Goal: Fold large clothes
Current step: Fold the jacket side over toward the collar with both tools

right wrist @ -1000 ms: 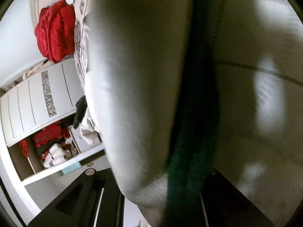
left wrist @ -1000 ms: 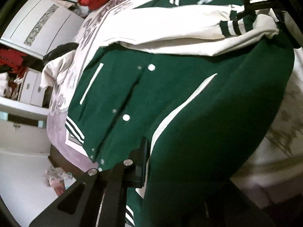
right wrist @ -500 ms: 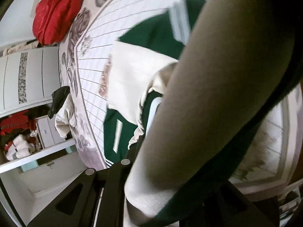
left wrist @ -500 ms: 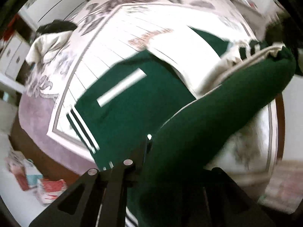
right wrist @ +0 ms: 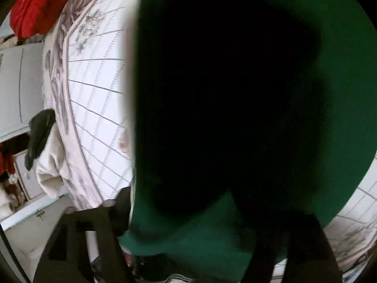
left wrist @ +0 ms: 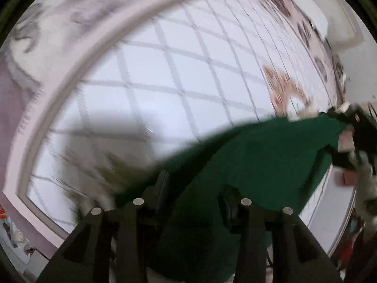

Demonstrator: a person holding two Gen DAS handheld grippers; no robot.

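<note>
ITEM: green jacket (left wrist: 254, 155), large, w/ white trim.

LOCATION: lifted clear of the bed cover (left wrist: 165, 75), strung between both tools. Left-wrist view: cloth runs from left gripper (left wrist: 193, 195) up and across to right gripper (left wrist: 353, 127) at far right. Right-wrist view: cloth hangs straight over the lens, most of the frame dark green or black.

JAWS: left gripper — closed on green cloth, fabric bunched between the fingers. Right gripper (right wrist: 188, 226) — cloth passes between the fingers in its own view; looks clamped on the jacket, exact pinch blurred.

CHANGE vs 1 s ago: jacket lay spread on the cover w/ snaps and cream sleeve showing; now none of that is in sight and bare grid quilting sits where the body was. Judgement: whole garment raised for a flip or re-lay, fold not yet set down.

EDGES / ROOM: quilted centre panel bare and wide in left view. Border band and bed edge at lower left, floor clutter beyond. Red bundle (right wrist: 40, 7) at far end. Cream-and-dark clothes heap (right wrist: 47, 155) on side edge. Set-down best kept to centre panel.
</note>
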